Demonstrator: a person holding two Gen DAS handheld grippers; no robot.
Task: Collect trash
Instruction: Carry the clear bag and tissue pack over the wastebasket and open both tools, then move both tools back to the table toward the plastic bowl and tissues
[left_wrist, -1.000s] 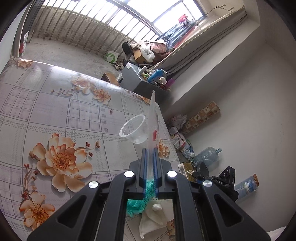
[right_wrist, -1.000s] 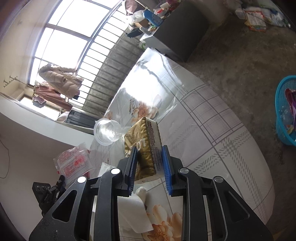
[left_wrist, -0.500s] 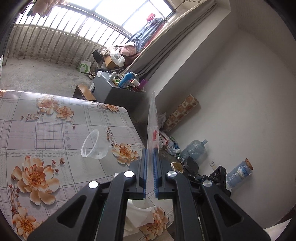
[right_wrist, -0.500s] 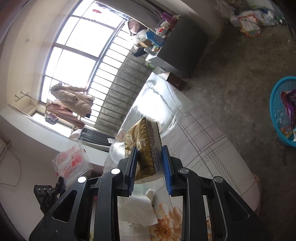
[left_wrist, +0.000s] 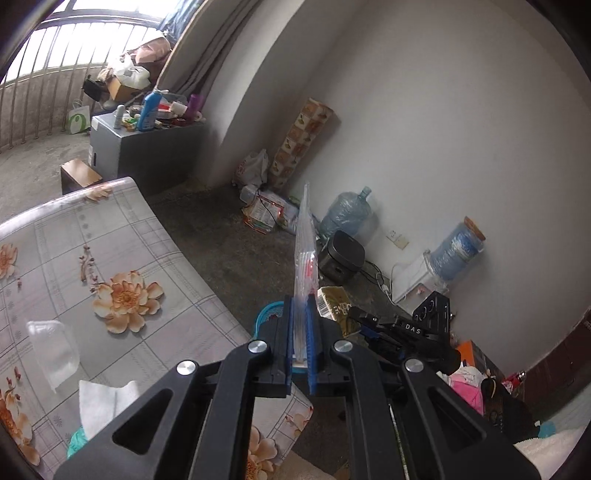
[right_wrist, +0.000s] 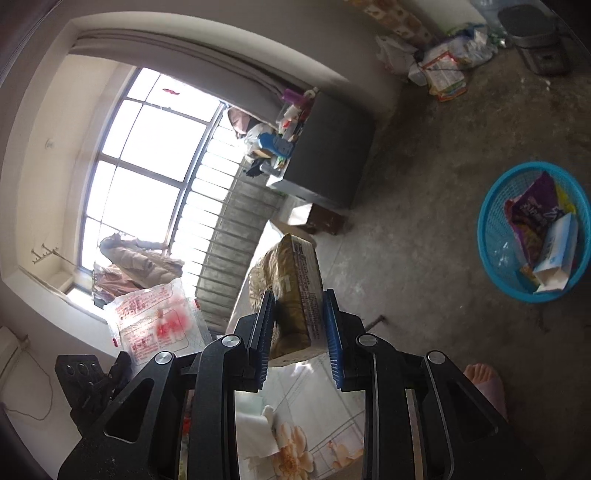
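Observation:
My left gripper (left_wrist: 301, 306) is shut on a clear plastic bag with red print (left_wrist: 306, 243), held edge-on past the table's corner. The same bag shows flat in the right wrist view (right_wrist: 155, 319). My right gripper (right_wrist: 300, 306) is shut on a gold snack packet (right_wrist: 295, 284), also seen in the left wrist view (left_wrist: 336, 301). A blue basket (right_wrist: 487, 236) holding several wrappers stands on the floor to the right; its rim peeks out beside the left gripper (left_wrist: 266, 314).
The floral table (left_wrist: 110, 258) carries a clear plastic cup (left_wrist: 51, 347), a white tissue (left_wrist: 107, 402) and a teal scrap (left_wrist: 75, 443). Water jugs (left_wrist: 345, 218), a dark box (left_wrist: 341, 254) and a grey cabinet (right_wrist: 332, 155) stand on the concrete floor. A bare foot (right_wrist: 484, 380) is near.
Both grippers have lifted and swung right, away from the table top toward the floor, still holding the bag and the packet. The blue basket is now in fuller view.

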